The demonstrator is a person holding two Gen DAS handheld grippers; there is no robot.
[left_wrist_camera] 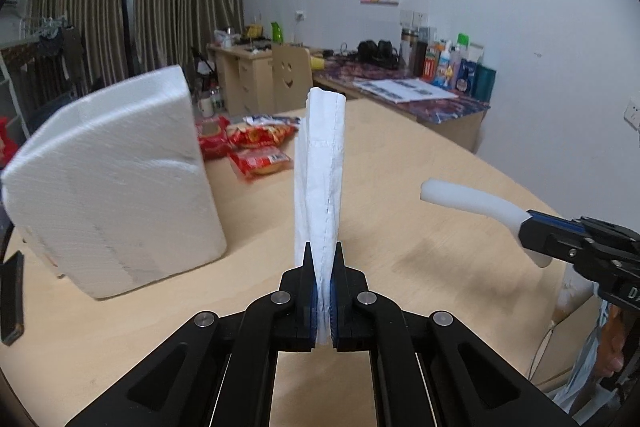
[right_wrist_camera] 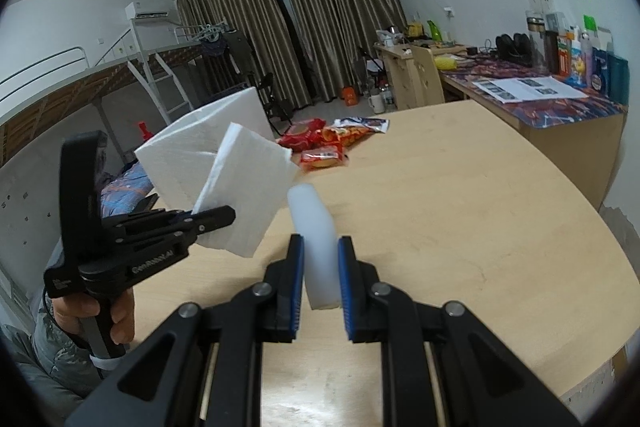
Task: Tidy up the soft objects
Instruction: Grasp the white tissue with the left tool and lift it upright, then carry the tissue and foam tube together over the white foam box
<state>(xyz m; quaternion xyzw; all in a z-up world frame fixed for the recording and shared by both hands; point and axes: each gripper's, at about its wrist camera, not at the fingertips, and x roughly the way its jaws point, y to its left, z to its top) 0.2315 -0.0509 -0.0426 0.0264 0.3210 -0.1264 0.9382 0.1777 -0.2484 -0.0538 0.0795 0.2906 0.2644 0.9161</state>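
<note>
My left gripper (left_wrist_camera: 322, 259) is shut on a folded white paper towel (left_wrist_camera: 320, 163), held edge-on above the round wooden table (left_wrist_camera: 400, 227). From the right wrist view the same towel (right_wrist_camera: 248, 187) hangs flat from the left gripper (right_wrist_camera: 224, 217). My right gripper (right_wrist_camera: 320, 247) is shut on a white foam piece (right_wrist_camera: 316, 239); in the left wrist view this foam piece (left_wrist_camera: 468, 201) sticks out leftward from the right gripper (left_wrist_camera: 528, 227). A big white foam block (left_wrist_camera: 116, 179) stands on the table at the left, also in the right wrist view (right_wrist_camera: 200, 143).
Several red snack packets (left_wrist_camera: 256, 147) lie on the table's far side, also in the right wrist view (right_wrist_camera: 324, 143). A desk with bottles and papers (left_wrist_camera: 420, 87) stands against the wall behind. A dark flat object (left_wrist_camera: 12, 299) lies at the table's left edge.
</note>
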